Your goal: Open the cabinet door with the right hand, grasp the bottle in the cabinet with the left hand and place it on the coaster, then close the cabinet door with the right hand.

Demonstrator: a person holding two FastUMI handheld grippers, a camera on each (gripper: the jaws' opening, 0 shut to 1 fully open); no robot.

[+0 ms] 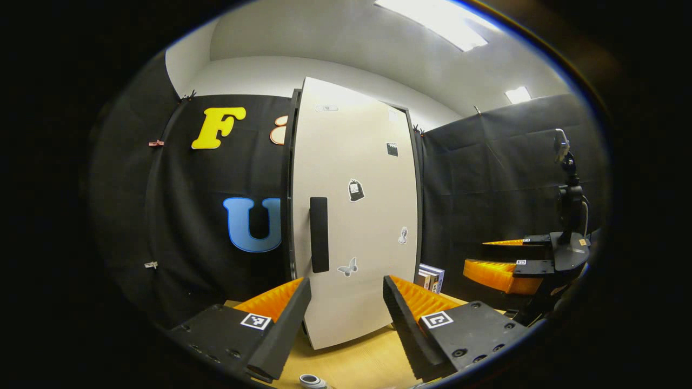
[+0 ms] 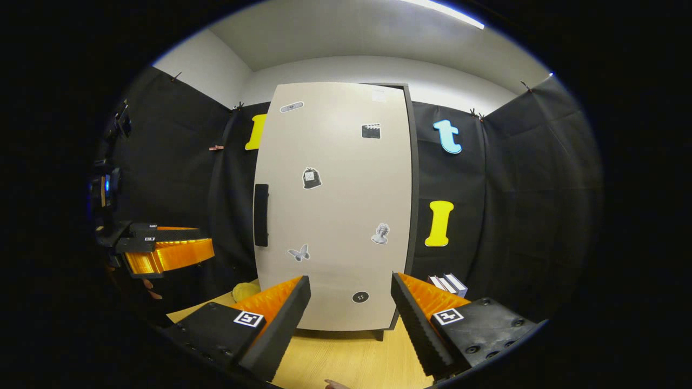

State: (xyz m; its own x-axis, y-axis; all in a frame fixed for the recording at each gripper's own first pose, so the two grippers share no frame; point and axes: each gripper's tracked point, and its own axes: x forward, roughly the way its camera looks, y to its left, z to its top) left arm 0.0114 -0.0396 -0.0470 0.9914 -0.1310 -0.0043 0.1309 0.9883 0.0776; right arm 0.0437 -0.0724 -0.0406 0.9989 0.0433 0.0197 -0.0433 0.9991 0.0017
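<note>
The cabinet (image 2: 332, 205) stands on the wooden worktop (image 2: 346, 356), and its pale door (image 1: 354, 216) is shut. A dark handle (image 2: 261, 214) runs up and down near the door's left edge. Little stickers dot the door.

The right gripper (image 2: 350, 308) hangs in front of the cabinet, low down, with its fingers wide apart and nothing between them. The left gripper (image 1: 346, 308) is also in front of the cabinet, fingers wide apart and holding nothing.

Some books (image 2: 447, 283) stand just right of the cabinet. A small round thing (image 1: 313, 381) lies on the worktop in front of the cabinet; it may be the coaster. The bottle is hidden behind the door.
</note>
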